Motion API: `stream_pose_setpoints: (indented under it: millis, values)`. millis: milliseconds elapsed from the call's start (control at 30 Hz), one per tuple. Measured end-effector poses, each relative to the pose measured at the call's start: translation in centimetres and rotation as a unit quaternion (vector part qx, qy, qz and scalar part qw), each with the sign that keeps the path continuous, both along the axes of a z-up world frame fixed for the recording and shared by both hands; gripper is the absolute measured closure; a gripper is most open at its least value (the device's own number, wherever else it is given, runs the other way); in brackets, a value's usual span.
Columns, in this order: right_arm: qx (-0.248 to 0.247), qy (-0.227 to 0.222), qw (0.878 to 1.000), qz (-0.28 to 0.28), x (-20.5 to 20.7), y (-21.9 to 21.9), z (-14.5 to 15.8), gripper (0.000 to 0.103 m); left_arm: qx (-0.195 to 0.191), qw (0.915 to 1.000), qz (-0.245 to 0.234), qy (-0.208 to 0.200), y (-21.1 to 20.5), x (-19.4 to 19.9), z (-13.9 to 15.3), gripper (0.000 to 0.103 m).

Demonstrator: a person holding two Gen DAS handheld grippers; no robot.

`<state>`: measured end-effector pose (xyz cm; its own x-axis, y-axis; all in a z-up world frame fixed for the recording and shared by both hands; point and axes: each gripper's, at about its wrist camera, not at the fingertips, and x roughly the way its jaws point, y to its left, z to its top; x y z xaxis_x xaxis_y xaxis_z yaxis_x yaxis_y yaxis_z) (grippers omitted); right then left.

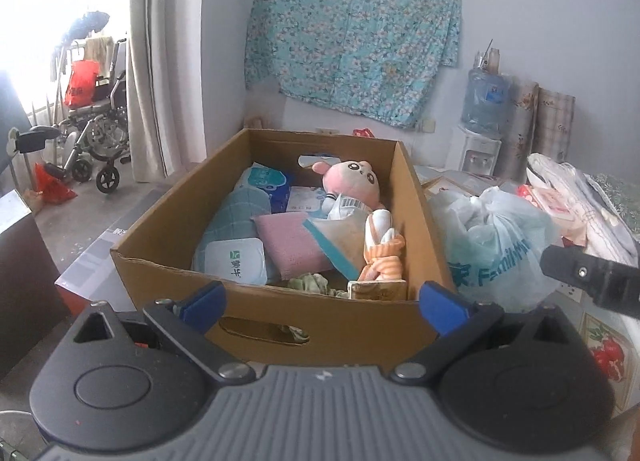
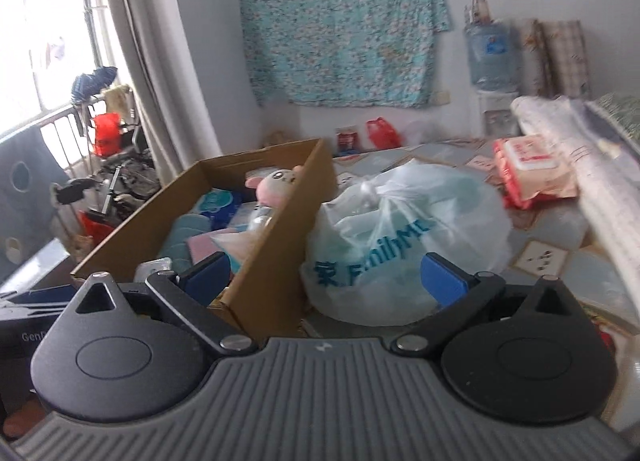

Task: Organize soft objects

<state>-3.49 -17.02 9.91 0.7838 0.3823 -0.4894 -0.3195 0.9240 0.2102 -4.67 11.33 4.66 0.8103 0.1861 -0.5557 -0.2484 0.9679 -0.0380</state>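
A cardboard box (image 1: 188, 205) stands on the table and holds a pink plush toy (image 1: 352, 181), a pink cloth (image 1: 292, 241), a teal towel (image 1: 236, 213), tissue packs and an orange-white plush (image 1: 380, 257). The box (image 2: 276, 261) also shows in the right wrist view. My left gripper (image 1: 324, 301) is open and empty, just in front of the box's near wall. My right gripper (image 2: 326, 275) is open and empty, facing a tied pale plastic bag (image 2: 400, 237) to the right of the box. The bag also shows in the left wrist view (image 1: 496, 245).
A red wet-wipe pack (image 2: 532, 169) and a rolled white mat (image 2: 592, 181) lie on the table's right. A water dispenser (image 1: 480, 113) stands at the back wall. A wheelchair (image 1: 96, 133) stands by the curtain at the left.
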Motion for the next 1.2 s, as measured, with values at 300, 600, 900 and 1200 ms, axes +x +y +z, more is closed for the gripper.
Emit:
stream_pose_setpoints:
  millis: [300,600,900,1200]
  values:
    - [-0.053,-0.041,0.997,-0.041,-1.2,-0.2,1.2,0.001,0.028,0.9996,0.000,0.004,-0.5,0.5,0.2,0.000]
    - [-0.040,0.011,0.999,-0.027,-0.7,-0.3,0.1,0.001,0.029,0.9986,-0.002,0.044,-0.1,1.0,0.1,0.000]
    - [-0.048,0.041,0.997,0.035,0.0,2.5,-0.4,0.001,0.045,0.9976,0.002,0.052,0.1,1.1,0.4,0.000]
    - [-0.066,0.054,0.996,0.040,0.4,3.6,-1.2,0.001,0.029,0.9964,0.010,0.078,0.5,1.4,-0.4,0.000]
